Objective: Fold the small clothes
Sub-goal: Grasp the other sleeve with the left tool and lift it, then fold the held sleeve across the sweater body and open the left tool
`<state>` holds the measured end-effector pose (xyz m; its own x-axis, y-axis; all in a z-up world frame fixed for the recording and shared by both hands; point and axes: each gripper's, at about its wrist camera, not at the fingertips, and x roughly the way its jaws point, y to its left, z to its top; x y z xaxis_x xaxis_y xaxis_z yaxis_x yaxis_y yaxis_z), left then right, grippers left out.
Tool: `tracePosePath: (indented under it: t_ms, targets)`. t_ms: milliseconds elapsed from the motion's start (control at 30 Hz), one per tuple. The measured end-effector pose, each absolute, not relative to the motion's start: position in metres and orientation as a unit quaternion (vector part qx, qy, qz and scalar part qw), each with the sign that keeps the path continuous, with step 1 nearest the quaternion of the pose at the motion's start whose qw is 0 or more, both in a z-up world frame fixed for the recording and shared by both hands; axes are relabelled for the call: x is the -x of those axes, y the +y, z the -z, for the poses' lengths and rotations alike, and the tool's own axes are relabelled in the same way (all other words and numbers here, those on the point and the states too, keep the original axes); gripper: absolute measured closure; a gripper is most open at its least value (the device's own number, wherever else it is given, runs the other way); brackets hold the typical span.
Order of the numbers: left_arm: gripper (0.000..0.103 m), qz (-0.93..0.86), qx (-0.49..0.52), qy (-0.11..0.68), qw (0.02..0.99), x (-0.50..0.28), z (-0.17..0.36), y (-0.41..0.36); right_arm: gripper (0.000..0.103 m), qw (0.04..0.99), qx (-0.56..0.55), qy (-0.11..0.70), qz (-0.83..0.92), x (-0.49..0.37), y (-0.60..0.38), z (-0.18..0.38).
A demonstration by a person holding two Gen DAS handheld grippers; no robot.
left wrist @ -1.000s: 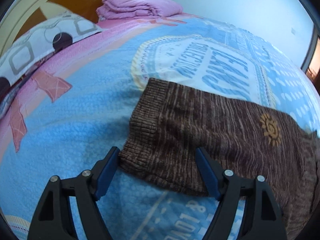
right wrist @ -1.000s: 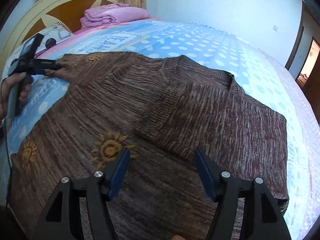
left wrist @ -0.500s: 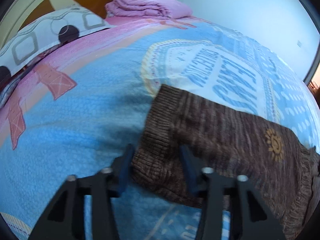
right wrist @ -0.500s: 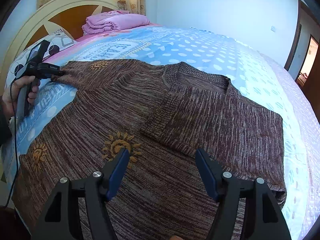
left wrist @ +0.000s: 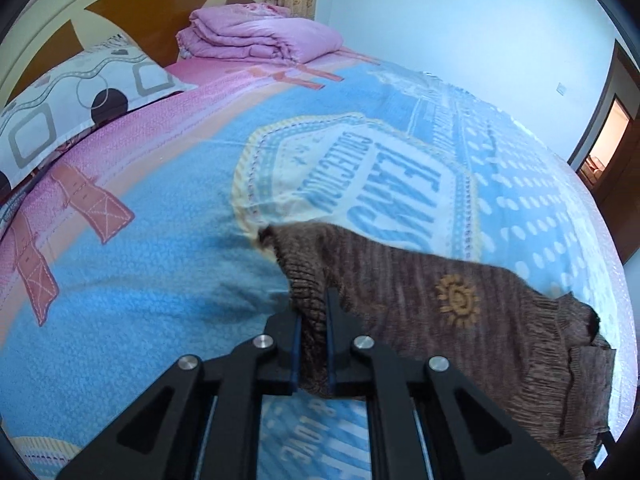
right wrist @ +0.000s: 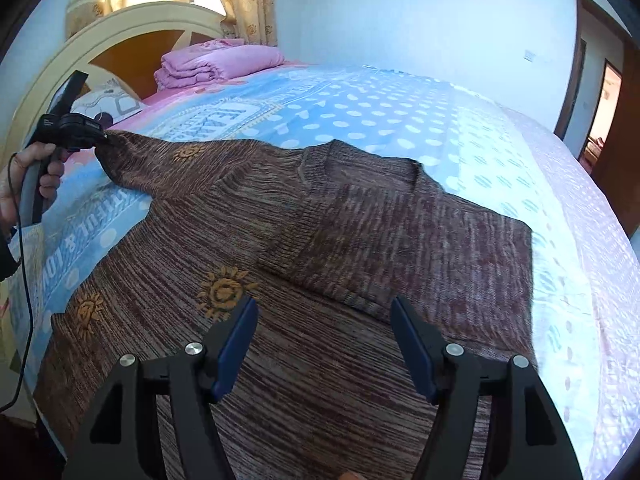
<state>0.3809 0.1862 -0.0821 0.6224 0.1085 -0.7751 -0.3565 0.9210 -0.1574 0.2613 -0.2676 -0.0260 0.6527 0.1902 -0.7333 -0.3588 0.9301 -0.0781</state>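
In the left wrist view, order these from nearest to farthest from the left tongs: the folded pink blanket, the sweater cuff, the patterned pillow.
1. sweater cuff: clamped in the left tongs.
2. patterned pillow: far left, by the headboard.
3. folded pink blanket: top centre, at the bed's head.

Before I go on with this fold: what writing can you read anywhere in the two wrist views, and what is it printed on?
"COLLECTION": bedspread badge, upside down in the left wrist view.
"JEANS", partly read: larger letters on that badge.
"& LOVE": bedspread strip, left of the sweater, right wrist view.
Left gripper body label: too small.
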Motion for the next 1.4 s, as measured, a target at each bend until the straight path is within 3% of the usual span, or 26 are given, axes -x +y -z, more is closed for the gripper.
tracePosePath:
  t_ms: [633, 967, 1167, 1200, 1267, 1333, 1400]
  targets:
    - [0.093, 0.019, 0.146, 0.376, 0.915, -0.387, -0.005, 0.008, 0.034, 0.917, 0.068, 0.379, -0.110, -0.229, -0.341, 0.012]
    - [0.093, 0.069, 0.077, 0.410, 0.906, -0.379, 0.056, -0.126, 0.034, 0.913, 0.039, 0.391, -0.107, -0.232, -0.353, 0.027]
    - [0.084, 0.092, -0.019, 0.437, 0.895, -0.358, 0.104, -0.184, 0.034, 0.916, 0.048, 0.387, -0.096, -0.229, -0.359, 0.033]
    - [0.081, 0.095, -0.030, 0.429, 0.898, -0.351, 0.102, -0.184, 0.034, 0.917, 0.045, 0.386, -0.095, -0.229, -0.361, 0.033]
    - [0.066, 0.097, -0.055, 0.394, 0.912, -0.332, 0.090, -0.173, 0.034, 0.917, 0.033, 0.387, -0.092, -0.229, -0.365, 0.034]
    - [0.038, 0.089, -0.071, 0.360, 0.926, -0.316, 0.080, -0.149, 0.034, 0.914, 0.022, 0.395, -0.088, -0.232, -0.368, 0.034]
    - [0.030, 0.057, -0.090, 0.336, 0.936, -0.311, 0.077, -0.120, 0.034, 0.911, 0.015, 0.401, -0.097, -0.235, -0.364, 0.028]
